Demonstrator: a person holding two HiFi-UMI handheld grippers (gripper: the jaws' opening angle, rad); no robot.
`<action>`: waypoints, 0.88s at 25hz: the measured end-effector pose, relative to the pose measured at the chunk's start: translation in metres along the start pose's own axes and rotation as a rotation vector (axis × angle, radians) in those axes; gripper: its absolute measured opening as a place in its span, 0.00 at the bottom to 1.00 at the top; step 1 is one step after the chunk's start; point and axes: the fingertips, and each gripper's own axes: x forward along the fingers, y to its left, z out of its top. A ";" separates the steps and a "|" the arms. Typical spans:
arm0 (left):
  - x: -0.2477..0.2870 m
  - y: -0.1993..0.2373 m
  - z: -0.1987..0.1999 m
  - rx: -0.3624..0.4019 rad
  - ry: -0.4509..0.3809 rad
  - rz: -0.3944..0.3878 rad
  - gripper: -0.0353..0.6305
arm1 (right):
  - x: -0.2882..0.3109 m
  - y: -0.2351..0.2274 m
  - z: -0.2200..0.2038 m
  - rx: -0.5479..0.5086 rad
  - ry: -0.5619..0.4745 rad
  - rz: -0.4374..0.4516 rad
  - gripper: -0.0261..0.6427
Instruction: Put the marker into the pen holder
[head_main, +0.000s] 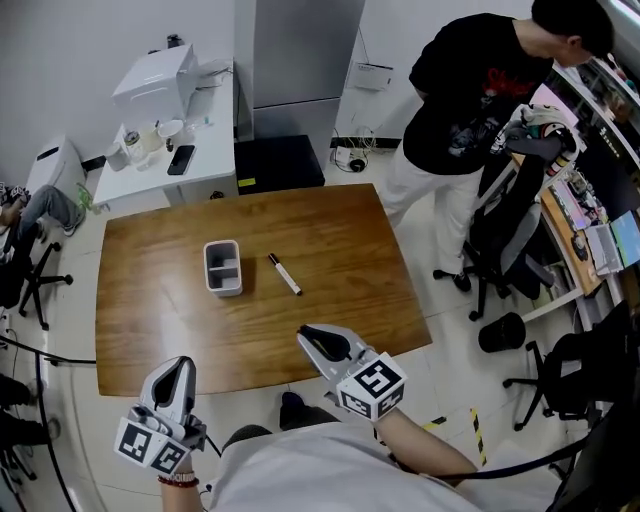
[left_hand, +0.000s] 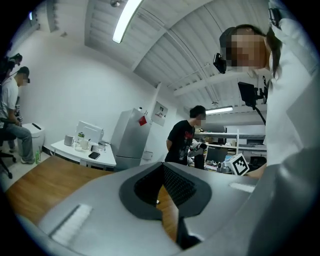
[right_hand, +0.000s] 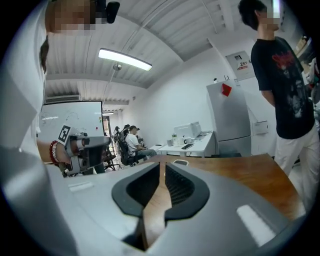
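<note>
Both empty, by the desk's (head_main: 330, 230) near edge: left gripper (head_main: 178, 372) closed, right gripper (head_main: 312, 335) slightly apart; marker (head_main: 284, 273) beside pen holder (head_main: 224, 290)

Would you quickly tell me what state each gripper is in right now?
Left gripper: jaws shut, empty.
Right gripper: jaws slightly open, empty.

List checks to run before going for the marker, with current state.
1. marker lies flat on the table, nothing on it: ok.
2. pen holder is upright, beside the marker and not touching it: ok.
3. right gripper is empty, but its jaws are only a slit apart: not ok, too narrow for a grasp.
4. left gripper is empty with jaws together: ok.
5. Marker cap is on: cannot tell.
6. bystander is away from the marker: ok.
</note>
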 end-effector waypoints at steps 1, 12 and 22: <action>0.004 0.004 -0.001 -0.004 0.004 0.012 0.04 | 0.005 -0.008 -0.002 0.007 0.006 -0.003 0.05; 0.036 0.064 0.000 -0.033 0.064 0.033 0.04 | 0.086 -0.102 -0.074 0.067 0.277 -0.185 0.14; 0.061 0.113 0.006 -0.052 0.074 -0.025 0.04 | 0.151 -0.167 -0.147 0.005 0.555 -0.319 0.25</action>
